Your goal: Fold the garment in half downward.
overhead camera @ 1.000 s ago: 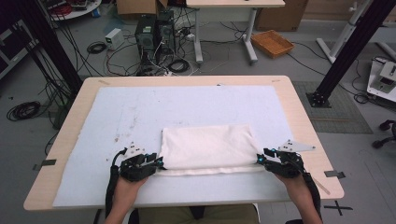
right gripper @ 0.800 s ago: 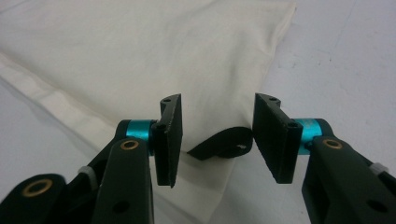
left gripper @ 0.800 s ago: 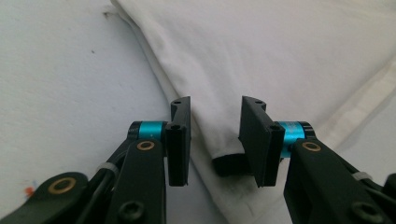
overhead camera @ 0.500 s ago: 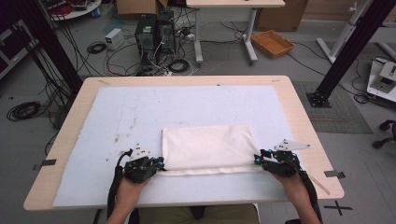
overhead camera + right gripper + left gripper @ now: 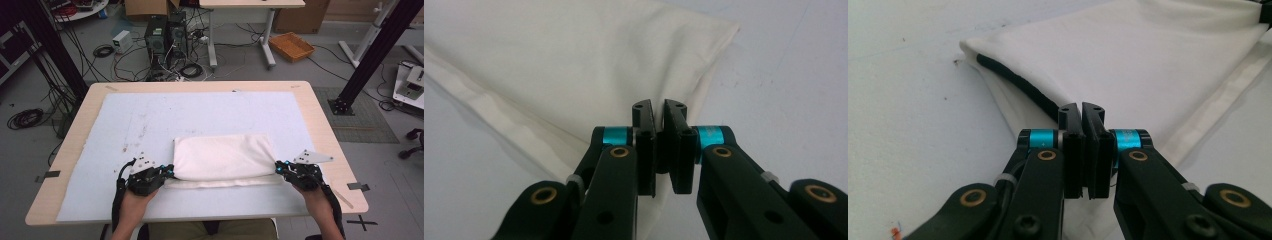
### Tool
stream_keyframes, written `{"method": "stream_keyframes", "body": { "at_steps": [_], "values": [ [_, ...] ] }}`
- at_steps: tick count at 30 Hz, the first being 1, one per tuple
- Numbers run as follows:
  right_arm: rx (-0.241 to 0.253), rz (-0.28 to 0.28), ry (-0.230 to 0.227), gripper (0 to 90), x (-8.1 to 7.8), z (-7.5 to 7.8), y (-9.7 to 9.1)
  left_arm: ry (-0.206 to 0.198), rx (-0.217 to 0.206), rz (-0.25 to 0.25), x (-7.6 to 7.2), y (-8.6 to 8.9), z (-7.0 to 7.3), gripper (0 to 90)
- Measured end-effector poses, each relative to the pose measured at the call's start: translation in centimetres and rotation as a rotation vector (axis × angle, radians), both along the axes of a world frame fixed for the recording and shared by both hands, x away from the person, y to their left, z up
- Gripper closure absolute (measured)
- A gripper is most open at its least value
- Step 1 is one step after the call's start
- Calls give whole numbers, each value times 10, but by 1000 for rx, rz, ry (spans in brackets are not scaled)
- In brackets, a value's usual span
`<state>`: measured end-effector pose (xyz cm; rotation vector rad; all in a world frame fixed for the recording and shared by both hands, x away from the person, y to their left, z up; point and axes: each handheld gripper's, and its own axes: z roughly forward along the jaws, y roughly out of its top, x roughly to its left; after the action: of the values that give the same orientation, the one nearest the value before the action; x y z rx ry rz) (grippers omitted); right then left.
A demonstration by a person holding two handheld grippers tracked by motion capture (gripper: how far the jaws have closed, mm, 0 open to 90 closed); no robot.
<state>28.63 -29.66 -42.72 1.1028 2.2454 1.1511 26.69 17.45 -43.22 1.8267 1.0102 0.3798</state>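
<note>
A white folded cloth (image 5: 222, 156) lies on the pale blue mat (image 5: 150, 115) near the table's front edge. My left gripper (image 5: 170, 173) is at the cloth's near left corner, its jaws pressed together on the cloth's edge (image 5: 1081, 107). A dark trim (image 5: 1013, 82) runs inside the fold of the cloth (image 5: 1148, 65) there. My right gripper (image 5: 277, 167) is at the near right corner. Its jaws have just been closing, and a thin layer of the cloth (image 5: 549, 65) is pinched between them (image 5: 657, 105).
The mat covers most of the wooden table (image 5: 325, 130). Beyond the table's far edge, computer boxes (image 5: 162, 35), cables and an orange tray (image 5: 291, 46) lie on the floor. A black post (image 5: 370, 55) stands at the right.
Both grippers' jaws have closed onto the cloth's near corners. The hands have stayed in place and the cloth has not shifted.
</note>
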Motion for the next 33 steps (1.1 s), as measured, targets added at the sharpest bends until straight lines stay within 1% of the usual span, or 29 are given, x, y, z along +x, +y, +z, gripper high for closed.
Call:
{"method": "stream_keyframes", "body": {
  "at_steps": [2, 4, 7, 9, 10, 11, 13, 14, 15, 16, 17, 18, 19, 21, 22, 23, 24, 25, 26, 27, 28, 29, 30, 31, 33],
  "values": [
    [18, 4, -4, 842, -4, 4, -1, -3, -17, -8, -3, 2, 1, 872],
    [29, 17, -6, 842, -6, 7, -2, -3, -24, -15, -7, 5, 2, 873],
    [41, 28, 1, 844, -11, 9, -2, 11, -50, -17, -12, 9, 1, 873],
    [44, 35, -1, 845, -13, 10, -3, 16, -48, -17, -13, 10, 1, 873],
    [45, 41, 2, 845, -16, 10, -3, 44, -27, -7, -13, 11, -2, 873],
    [37, 47, 15, 845, -21, 10, -6, 63, -9, 1, -13, 11, -5, 873],
    [27, 40, 34, 845, -22, 5, -7, 92, 33, 11, -10, 8, -11, 872],
    [19, 37, 52, 844, -20, 1, -7, 103, 47, 12, -9, 6, -13, 871],
    [11, 32, 72, 840, -18, -3, -7, 105, 60, 16, -9, 5, -15, 870],
    [8, 27, 101, 805, -17, -7, -7, 103, 64, 19, -9, 4, -15, 861],
    [12, 22, 130, 718, -15, -9, -8, 93, 65, 28, -9, 5, -15, 816],
    [21, 6, 134, 630, -14, -10, -9, 83, 60, 44, -8, 5, -14, 726],
    [36, -16, 117, 563, -14, -8, -11, 72, 48, 59, -8, 7, -13, 647],
    [77, -67, 83, 489, -12, -5, -15, 37, 30, 73, -7, 9, -12, 592],
    [81, -88, 71, 473, -10, -5, -15, 17, 21, 83, -7, 9, -11, 553],
    [80, -102, 79, 473, -7, -6, -14, -2, 9, 90, -6, 10, -11, 503],
    [68, -105, 89, 475, -3, -9, -12, -17, -6, 89, -6, 10, -10, 470],
    [48, -103, 106, 495, 0, -13, -8, -39, -16, 83, -7, 11, -9, 458],
    [25, -99, 126, 547, 4, -18, -3, -61, -21, 87, -7, 11, -7, 429],
    [-9, -86, 142, 597, 6, -22, 1, -79, -28, 89, -8, 11, -6, 390],
    [-31, -92, 122, 680, 5, -22, 4, -96, -32, 92, -8, 13, -5, 375],
    [-30, -74, 135, 813, 6, -20, 5, -107, -37, 95, -7, 14, -5, 349],
    [-39, -63, 132, 845, 5, -20, 6, -114, -43, 105, -7, 15, -5, 323],
    [-57, -64, 123, 859, 3, -20, 7, -120, -44, 114, -6, 17, -5, 316],
    [-80, -76, 125, 871, 2, -18, 7, -125, -54, 131, -4, 21, -5, 314]
  ]
}}
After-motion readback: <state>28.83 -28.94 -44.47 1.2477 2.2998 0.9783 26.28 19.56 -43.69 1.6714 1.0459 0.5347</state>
